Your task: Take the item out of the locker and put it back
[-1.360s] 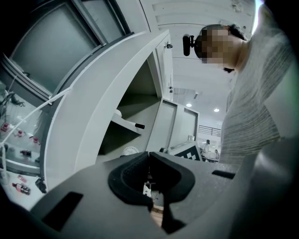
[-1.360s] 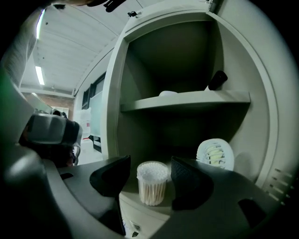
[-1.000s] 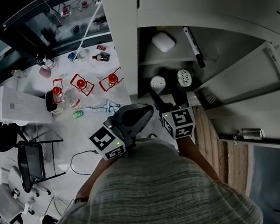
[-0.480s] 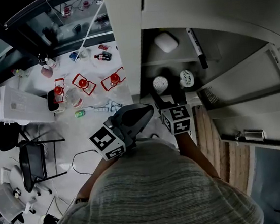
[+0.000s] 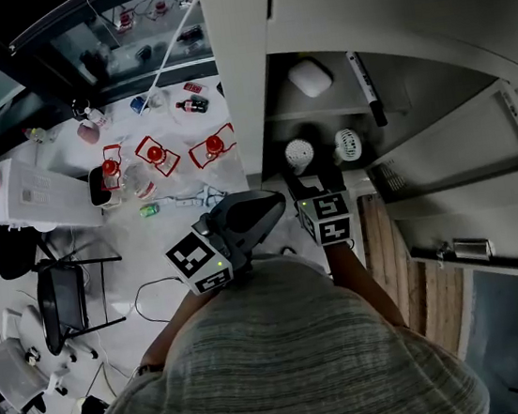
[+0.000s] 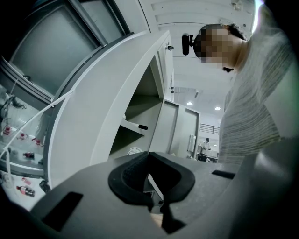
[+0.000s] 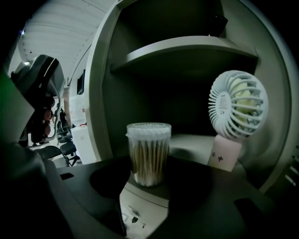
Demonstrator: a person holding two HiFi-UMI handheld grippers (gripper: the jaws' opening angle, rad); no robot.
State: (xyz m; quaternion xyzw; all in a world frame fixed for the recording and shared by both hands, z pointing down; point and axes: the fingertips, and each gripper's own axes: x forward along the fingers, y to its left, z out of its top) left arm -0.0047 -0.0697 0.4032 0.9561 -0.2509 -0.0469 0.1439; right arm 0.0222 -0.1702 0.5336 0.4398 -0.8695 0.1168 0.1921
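Locker (image 5: 247, 80) open, lower shelf (image 7: 196, 142): reach under way.
Right gripper (image 5: 311, 183) level, pointing inward, jaws spread and empty. Swab jar (image 7: 148, 154), likely the item, stands upright at its 12 o'clock; fan (image 7: 238, 105) at 2. Best go straight in, centred, clear of the fan. Left gripper (image 6: 149, 158) held back, jaws pressed together, empty.
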